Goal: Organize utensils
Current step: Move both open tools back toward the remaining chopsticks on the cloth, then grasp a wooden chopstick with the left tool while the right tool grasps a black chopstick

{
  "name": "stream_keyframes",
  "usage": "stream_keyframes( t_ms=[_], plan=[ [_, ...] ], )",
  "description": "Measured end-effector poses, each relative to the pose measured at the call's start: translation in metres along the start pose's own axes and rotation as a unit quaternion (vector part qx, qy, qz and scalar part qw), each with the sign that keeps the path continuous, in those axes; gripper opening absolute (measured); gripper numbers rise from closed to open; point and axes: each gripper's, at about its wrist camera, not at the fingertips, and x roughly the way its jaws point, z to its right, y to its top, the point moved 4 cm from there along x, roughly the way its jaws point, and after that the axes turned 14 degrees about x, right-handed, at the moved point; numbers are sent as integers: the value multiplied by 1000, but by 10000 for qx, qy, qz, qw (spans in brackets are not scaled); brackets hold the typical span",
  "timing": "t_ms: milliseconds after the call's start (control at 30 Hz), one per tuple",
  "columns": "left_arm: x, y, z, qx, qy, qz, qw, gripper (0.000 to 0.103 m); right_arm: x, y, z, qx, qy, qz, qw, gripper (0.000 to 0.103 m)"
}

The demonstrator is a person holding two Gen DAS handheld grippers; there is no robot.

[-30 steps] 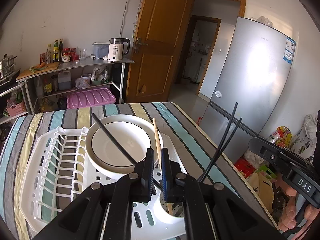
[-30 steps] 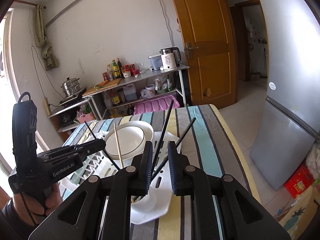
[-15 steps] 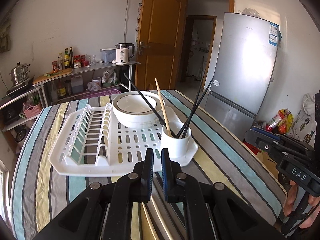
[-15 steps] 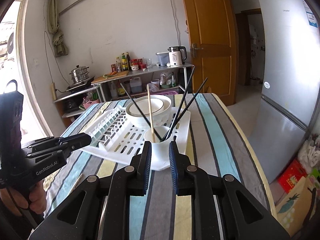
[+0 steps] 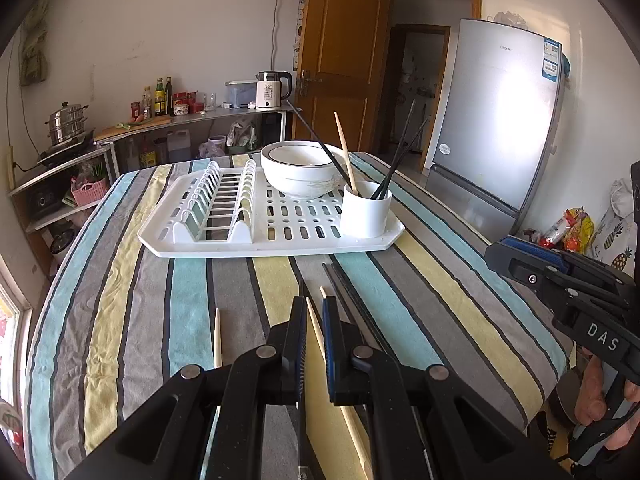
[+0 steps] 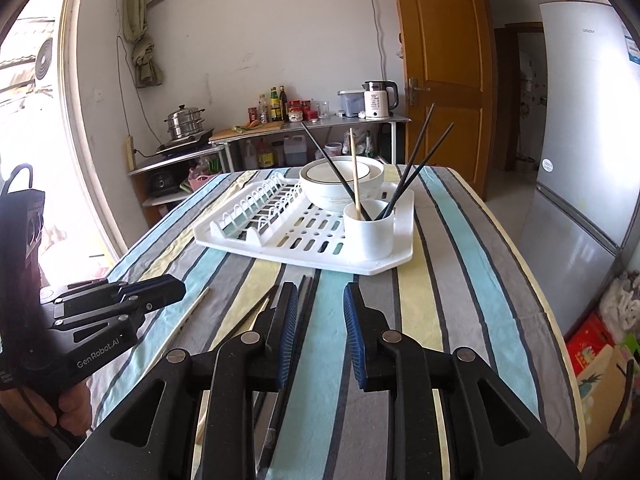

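Observation:
A white utensil cup point(image 5: 366, 214) point(image 6: 370, 230) stands on the near right corner of a white dish rack point(image 5: 224, 240) point(image 6: 280, 240). It holds three black chopsticks and one wooden one. Loose wooden chopsticks point(image 5: 217, 336) point(image 6: 188, 314) and black chopsticks point(image 5: 348, 292) point(image 6: 306, 286) lie on the striped cloth near me. My left gripper point(image 5: 314, 310) hovers low over a wooden chopstick, jaws narrowly apart and empty. My right gripper point(image 6: 318, 296) is open and empty, just right of the black chopsticks.
A white bowl point(image 5: 300, 172) point(image 6: 340, 184) sits on the rack behind the cup. A silver fridge point(image 5: 496, 120) stands right of the table. A shelf with a kettle point(image 5: 272, 90), bottles and pots lines the far wall. A wooden door point(image 6: 440, 52) is behind.
Both grippers pulled back from the cup toward the near table edge and lowered. The right gripper's jaws opened wider. Loose chopsticks on the cloth came into view.

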Motion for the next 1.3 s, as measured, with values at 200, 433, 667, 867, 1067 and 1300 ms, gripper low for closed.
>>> stream_keyframes(
  t_ms=[200, 433, 667, 867, 1067, 1300],
  plan=[
    [-3, -9, -4, -57, 19, -63, 10000, 7, 2, -9, -3, -9, 38, -83, 10000, 25],
    [-2, -23, -16, -142, 135, -214, 9996, 11, 7, -18, -1, -2, 91, -201, 9998, 25],
    [1, -38, -35, -301, 272, -368, 9985, 17, 18, -23, -4, -48, 184, -328, 9993, 25],
    [18, -48, -55, -417, 361, -648, 9964, 21, 37, -28, -9, -60, 246, -533, 9983, 25],
    [47, -54, -67, -480, 351, -997, 9932, 21, 65, -34, -10, -28, 255, -844, 9961, 25],
    [74, -58, -74, -491, 339, -1299, 9897, 21, 103, -35, -13, 9, 262, -1194, 9925, 24]
  ],
)
